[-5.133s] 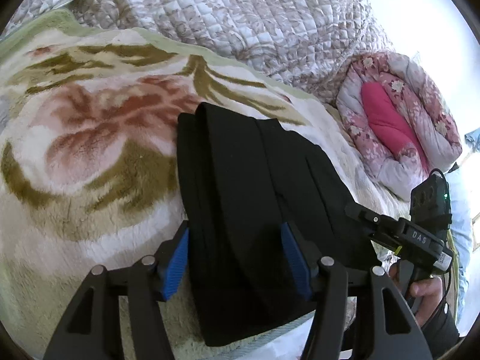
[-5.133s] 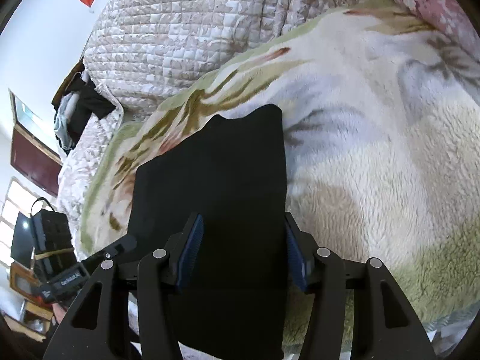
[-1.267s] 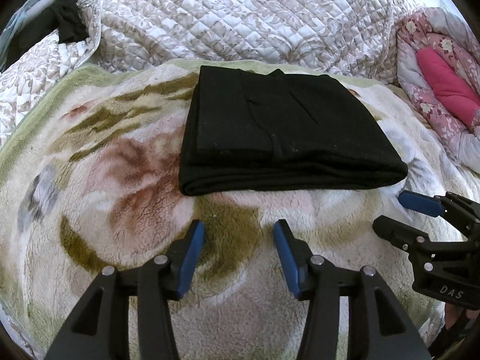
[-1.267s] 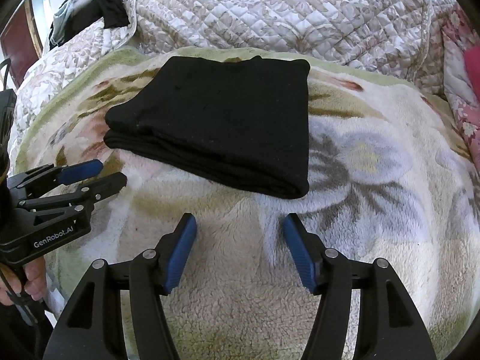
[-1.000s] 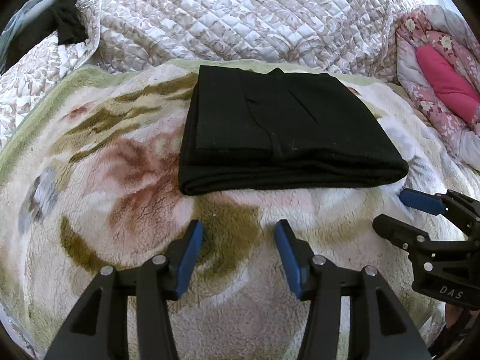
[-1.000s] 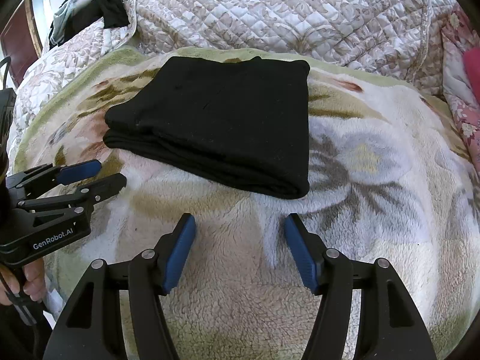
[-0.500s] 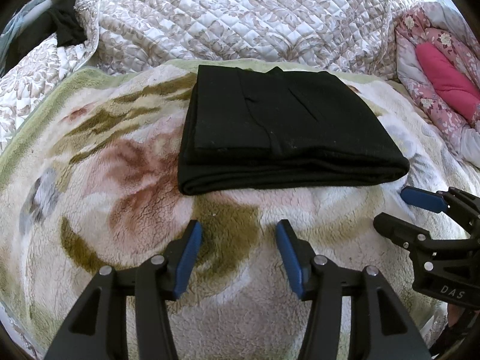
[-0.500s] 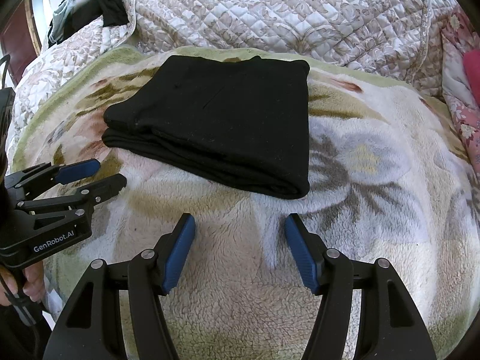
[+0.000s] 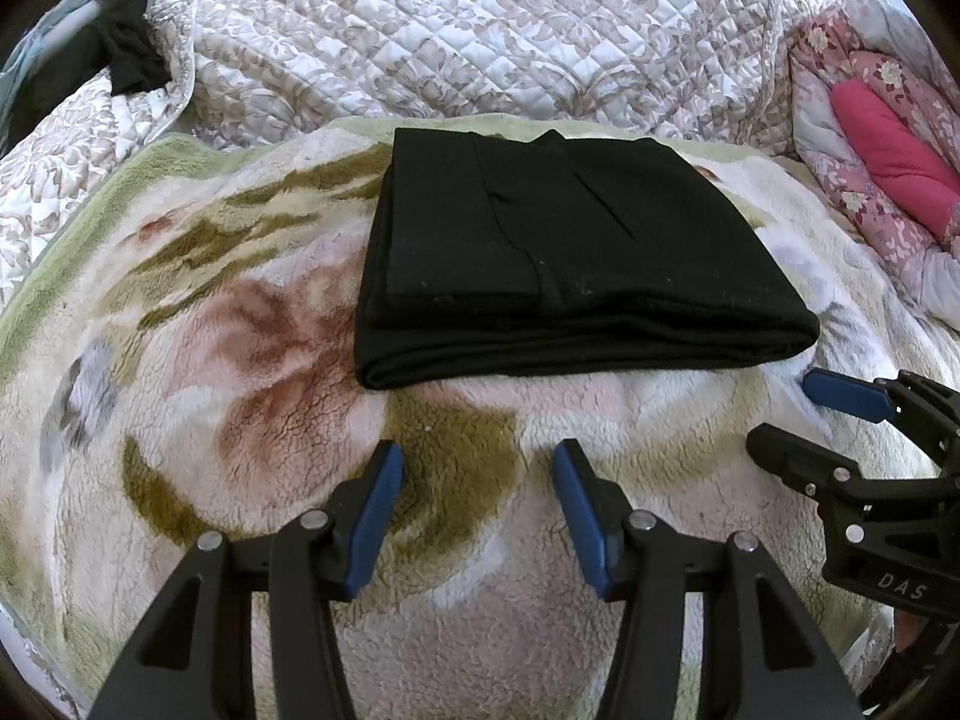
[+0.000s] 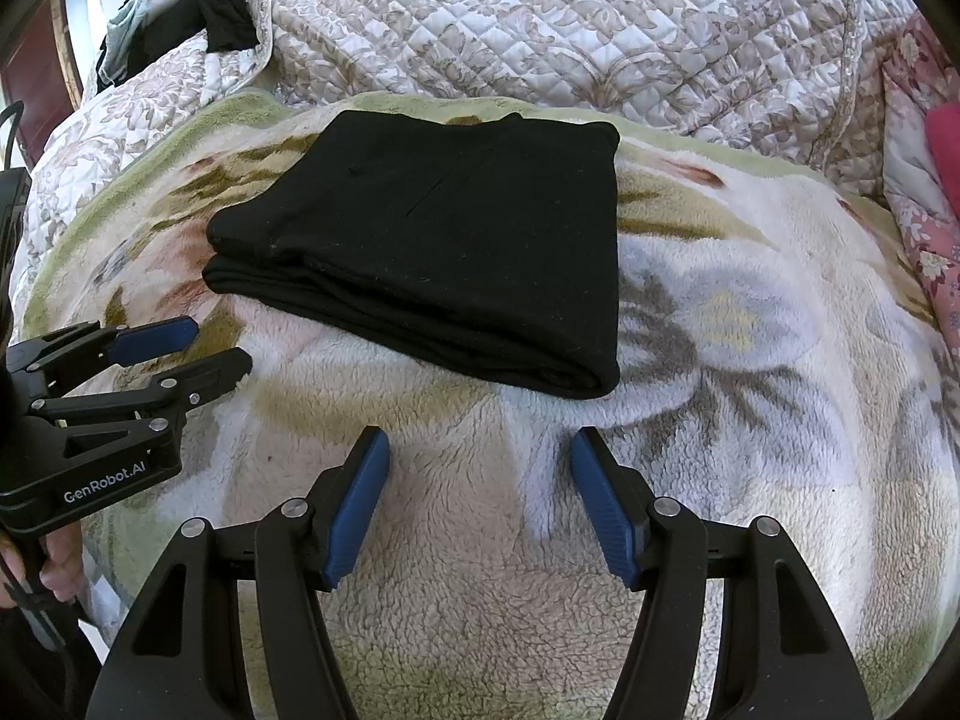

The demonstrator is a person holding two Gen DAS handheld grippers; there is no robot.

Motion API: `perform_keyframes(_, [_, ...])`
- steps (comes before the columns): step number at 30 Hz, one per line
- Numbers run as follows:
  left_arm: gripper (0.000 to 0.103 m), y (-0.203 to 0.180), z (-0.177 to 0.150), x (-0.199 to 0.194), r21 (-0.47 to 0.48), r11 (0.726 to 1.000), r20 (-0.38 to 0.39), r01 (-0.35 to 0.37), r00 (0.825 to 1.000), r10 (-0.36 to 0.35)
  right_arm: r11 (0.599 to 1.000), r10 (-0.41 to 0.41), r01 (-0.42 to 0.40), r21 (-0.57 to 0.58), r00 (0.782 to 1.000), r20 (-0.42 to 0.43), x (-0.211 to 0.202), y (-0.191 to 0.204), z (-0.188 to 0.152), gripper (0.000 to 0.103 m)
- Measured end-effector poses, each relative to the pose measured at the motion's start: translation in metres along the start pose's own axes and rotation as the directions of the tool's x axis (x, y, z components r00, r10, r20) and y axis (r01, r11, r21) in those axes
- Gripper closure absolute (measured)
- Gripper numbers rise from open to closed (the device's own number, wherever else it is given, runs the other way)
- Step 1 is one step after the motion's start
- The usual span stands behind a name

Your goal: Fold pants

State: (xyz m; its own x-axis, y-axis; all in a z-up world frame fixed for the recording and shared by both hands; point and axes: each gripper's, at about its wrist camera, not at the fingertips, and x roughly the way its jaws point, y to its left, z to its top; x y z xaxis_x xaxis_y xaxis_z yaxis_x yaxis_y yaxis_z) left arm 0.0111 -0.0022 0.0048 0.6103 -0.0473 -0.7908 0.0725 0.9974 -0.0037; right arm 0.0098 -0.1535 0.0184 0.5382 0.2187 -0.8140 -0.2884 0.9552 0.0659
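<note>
One folded black pants (image 9: 558,246) bundle, two empty hand-held grippers: left hand-held gripper (image 9: 477,468), right hand-held gripper (image 10: 480,450).

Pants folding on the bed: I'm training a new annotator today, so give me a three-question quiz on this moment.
1. True or false: the left gripper is clamped on the pants.
2. What lies directly under the pants? A) quilt B) fleece blanket C) pink bedding
3. Fill in: between the right gripper's pads there is only ____.

Key
1. False: both grippers are open, short of the pants and holding nothing.
2. B: the fleece blanket; the quilt is behind and the pink bedding to the side.
3. blanket
</note>
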Motion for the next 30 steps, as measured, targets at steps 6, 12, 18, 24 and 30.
perform_keyframes(6, [0.047, 0.0005, 0.0002, 0.0001, 0.001, 1.0, 0.0, 0.0, 1.0, 0.0, 1.0, -0.001, 0.001, 0.0, 1.0, 0.0, -0.0002, 0.001, -0.0004, 0.039])
perform_keyframes(12, [0.047, 0.0005, 0.0005, 0.0001, 0.002, 1.0, -0.001, 0.001, 1.0, -0.001, 1.0, -0.001, 0.001, 0.0, 1.0, 0.0, -0.0001, 0.0, -0.0002, 0.039])
perform_keyframes(18, [0.047, 0.0006, 0.001, -0.0001, 0.002, 1.0, -0.003, 0.001, 1.0, -0.001, 1.0, -0.001, 0.001, 0.0, 1.0, 0.0, 0.0003, -0.0021, 0.0002, 0.039])
perform_keyframes(24, [0.047, 0.0008, 0.0005, 0.0002, 0.002, 1.0, -0.003, 0.0, 1.0, 0.0, 1.0, -0.001, 0.001, 0.0, 1.0, 0.001, 0.0001, -0.0005, -0.0003, 0.039])
perform_keyframes(30, [0.047, 0.0013, 0.0008, 0.0003, 0.003, 1.0, -0.003, 0.001, 1.0, -0.001, 1.0, -0.002, 0.002, -0.001, 1.0, 0.001, 0.0002, -0.0001, -0.0004, 0.039])
